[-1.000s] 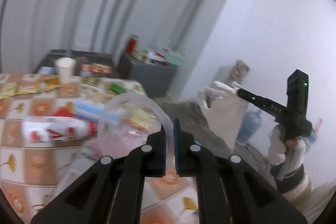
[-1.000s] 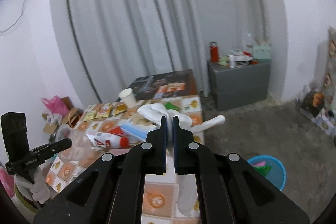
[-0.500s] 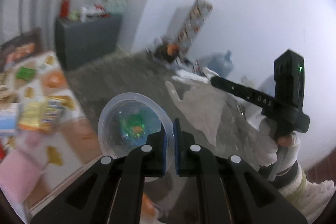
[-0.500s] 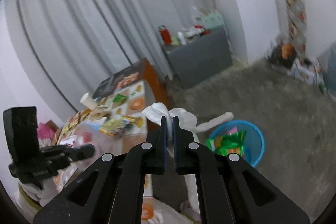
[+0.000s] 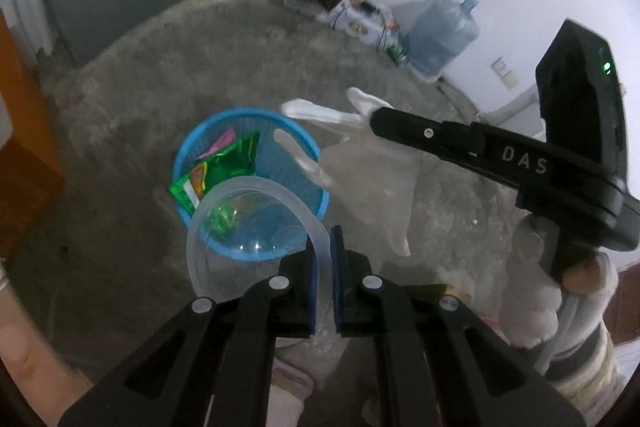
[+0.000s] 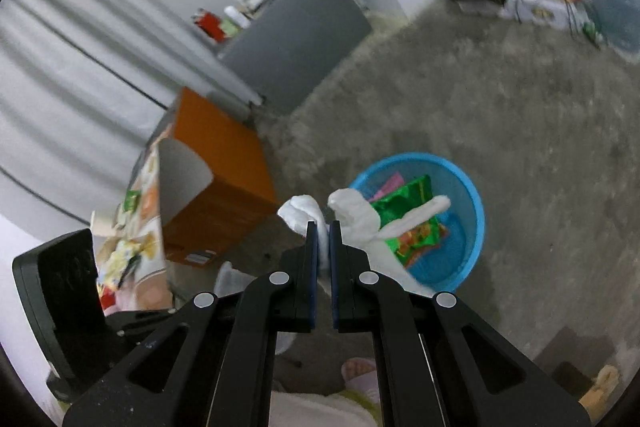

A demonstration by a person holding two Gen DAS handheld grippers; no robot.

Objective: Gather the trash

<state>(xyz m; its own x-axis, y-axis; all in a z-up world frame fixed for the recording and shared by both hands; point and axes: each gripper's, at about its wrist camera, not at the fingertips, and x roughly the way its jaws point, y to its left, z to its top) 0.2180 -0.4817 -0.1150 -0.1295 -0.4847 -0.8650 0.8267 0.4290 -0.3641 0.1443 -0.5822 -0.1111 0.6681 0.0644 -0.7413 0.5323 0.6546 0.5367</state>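
Observation:
My left gripper [image 5: 323,233] is shut on the rim of a clear plastic cup [image 5: 248,227], held above the near edge of a blue bin [image 5: 292,143] on the floor. The bin holds a green snack wrapper [image 5: 228,163] and a pink scrap. My right gripper [image 6: 323,229] is shut on a thin white plastic glove [image 6: 360,217], whose fingers hang over the blue bin [image 6: 468,187]. In the left wrist view the right gripper [image 5: 374,117] shows from the side, with the glove [image 5: 368,179] dangling just right of the bin.
An orange cabinet [image 6: 224,167] and a table with a patterned cloth [image 6: 140,227] stand left of the bin. A grey cabinet [image 6: 296,43] is by the curtain. A water jug [image 5: 444,35] and boxes line the far wall. A person's foot [image 6: 358,371] shows below.
Both grippers swung away from the table and down toward the floor. The cup and the glove now hang over the blue bin, which has come closer in both views.

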